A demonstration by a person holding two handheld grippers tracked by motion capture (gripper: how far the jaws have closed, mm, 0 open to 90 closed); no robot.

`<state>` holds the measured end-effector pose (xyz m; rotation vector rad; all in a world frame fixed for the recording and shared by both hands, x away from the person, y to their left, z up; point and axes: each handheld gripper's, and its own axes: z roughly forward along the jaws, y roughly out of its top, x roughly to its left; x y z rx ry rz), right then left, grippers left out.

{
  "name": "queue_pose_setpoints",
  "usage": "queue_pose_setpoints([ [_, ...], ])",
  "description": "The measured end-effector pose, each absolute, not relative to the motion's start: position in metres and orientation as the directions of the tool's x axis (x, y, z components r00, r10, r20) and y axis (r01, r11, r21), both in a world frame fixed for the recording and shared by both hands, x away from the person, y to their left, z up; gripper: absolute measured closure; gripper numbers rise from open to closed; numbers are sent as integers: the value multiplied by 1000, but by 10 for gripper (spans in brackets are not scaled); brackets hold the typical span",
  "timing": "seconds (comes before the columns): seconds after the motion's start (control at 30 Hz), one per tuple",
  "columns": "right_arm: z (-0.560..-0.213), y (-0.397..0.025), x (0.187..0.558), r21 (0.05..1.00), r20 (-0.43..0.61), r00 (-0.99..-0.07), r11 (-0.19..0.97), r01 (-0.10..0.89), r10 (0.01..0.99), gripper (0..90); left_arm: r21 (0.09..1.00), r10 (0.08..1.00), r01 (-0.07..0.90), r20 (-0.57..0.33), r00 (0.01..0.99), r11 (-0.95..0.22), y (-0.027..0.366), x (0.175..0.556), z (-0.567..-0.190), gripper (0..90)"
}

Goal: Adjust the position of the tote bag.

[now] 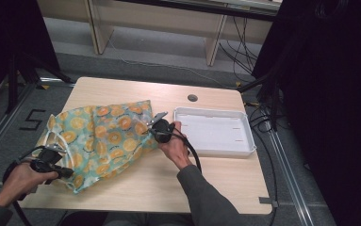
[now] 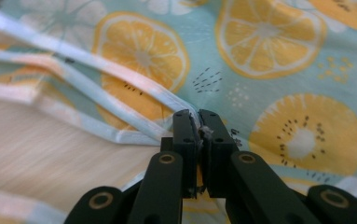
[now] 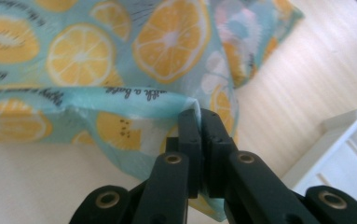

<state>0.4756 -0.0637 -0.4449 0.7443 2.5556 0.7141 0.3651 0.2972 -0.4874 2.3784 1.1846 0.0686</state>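
Cloth: a pale turquoise cloth (image 1: 100, 136) printed with orange and lemon slices lies rumpled on the left half of the worktop (image 1: 168, 188) in the high view, its left edge reaching the worktop's left rim.
Cloth trim: white-edged bands run along its lower left corner; in the left gripper view they cross the upper left of the frame.
Left tool: the left tool (image 1: 66, 172) sits at the lower left of the high view, held by the person's left hand (image 1: 20, 181), at the cloth's near left corner.
Left tool state: in the left gripper view the left tool (image 2: 199, 122) has its jaws pressed together on a fold of the cloth (image 2: 260, 56) at the hem.
Right tool: the right tool (image 1: 151, 131) is at the centre of the high view, held by the right hand (image 1: 176, 147), at the cloth's right edge.
Right tool state: in the right gripper view the right tool (image 3: 198, 122) has its jaws closed on a pinched edge of the cloth (image 3: 120, 51), which hangs slightly lifted above the worktop.
Tray: a white rectangular tray (image 1: 244, 150) rests right of centre in the high view, just beside the right hand, apart from the cloth; its corner (image 3: 348, 126) appears at the lower right of the right gripper view.
Floor: grey, with a "5" mark (image 1: 32, 120) at the left of the high view.
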Motion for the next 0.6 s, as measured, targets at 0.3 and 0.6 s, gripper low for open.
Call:
queue_pose_setpoints([
  [0.3, -437, -61, 524, 563, -243, -728, 704, 433, 642, 885, 484, 655, 641, -169, 736, -595, 244, 347, -480, 865],
  [0.6, -437, -66, 539, 556, -208, -689, 663, 501, 694, 672, 500, 568, 565, -166, 806, -656, 184, 336, -483, 865],
])
